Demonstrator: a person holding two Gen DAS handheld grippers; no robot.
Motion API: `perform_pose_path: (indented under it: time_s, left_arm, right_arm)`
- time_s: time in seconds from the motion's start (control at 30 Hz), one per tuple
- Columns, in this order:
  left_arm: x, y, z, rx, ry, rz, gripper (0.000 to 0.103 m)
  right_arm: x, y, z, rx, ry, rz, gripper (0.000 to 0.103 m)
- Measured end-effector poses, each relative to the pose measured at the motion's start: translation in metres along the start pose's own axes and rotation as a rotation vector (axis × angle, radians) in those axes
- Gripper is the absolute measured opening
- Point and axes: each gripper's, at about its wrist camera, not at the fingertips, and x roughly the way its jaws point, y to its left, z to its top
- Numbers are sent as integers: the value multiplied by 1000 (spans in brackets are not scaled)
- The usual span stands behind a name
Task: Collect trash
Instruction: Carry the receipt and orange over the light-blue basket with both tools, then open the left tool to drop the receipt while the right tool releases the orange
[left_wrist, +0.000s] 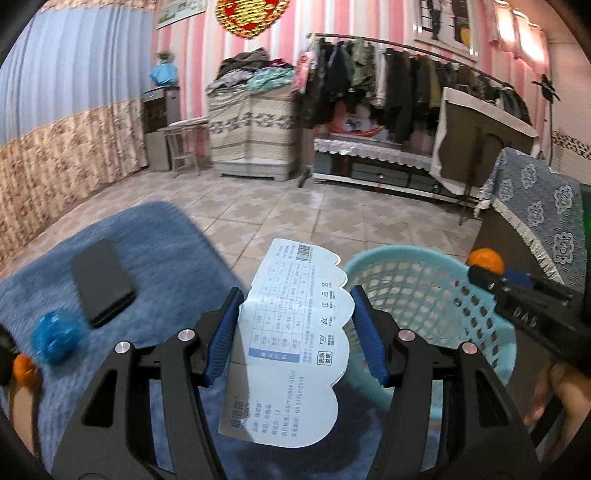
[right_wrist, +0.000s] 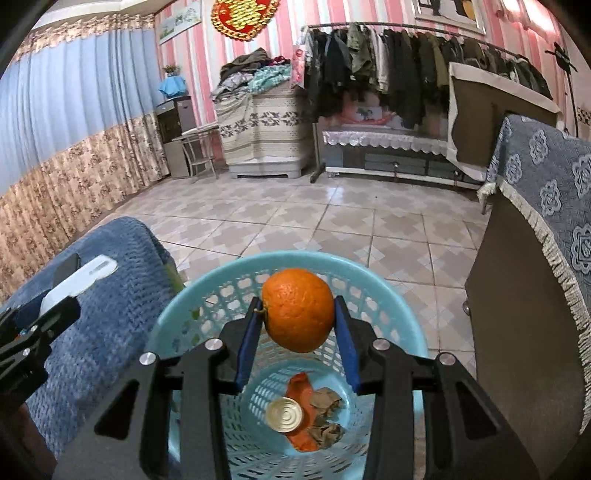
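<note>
Orange fruit, an orange (right_wrist: 298, 309), sits clamped between the blue pads of the right claw (right_wrist: 298, 325), directly above the open mouth of the turquoise waste basket (right_wrist: 399, 314); a tin lid (right_wrist: 284, 414) and peel lie at its bottom. The left claw (left_wrist: 295, 332) grips a pale paper garment tag (left_wrist: 295, 343) by its long edges, its long axis pointing forward, with the basket just to the right. The tag reads "GB 31701-2015". A black phone (left_wrist: 101, 282) stays on the blue blanket (left_wrist: 155, 240).
</note>
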Motion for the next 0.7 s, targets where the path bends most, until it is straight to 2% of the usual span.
perform_pose_path:
  time_s: [0.37, 0.63, 0.67, 0.7]
  left_arm:
    - [46, -58, 9, 84, 19, -68, 58]
    - [66, -81, 8, 102, 48, -111, 59]
    - [67, -83, 8, 108, 47, -110, 60]
    - [66, -83, 8, 111, 47, -108, 68]
  right_arm:
    - [14, -45, -1, 95, 5, -74, 39]
    - [14, -50, 0, 108, 3, -80, 39]
    - [14, -51, 0, 110, 4, -79, 39]
    - [14, -51, 1, 107, 2, -81, 39]
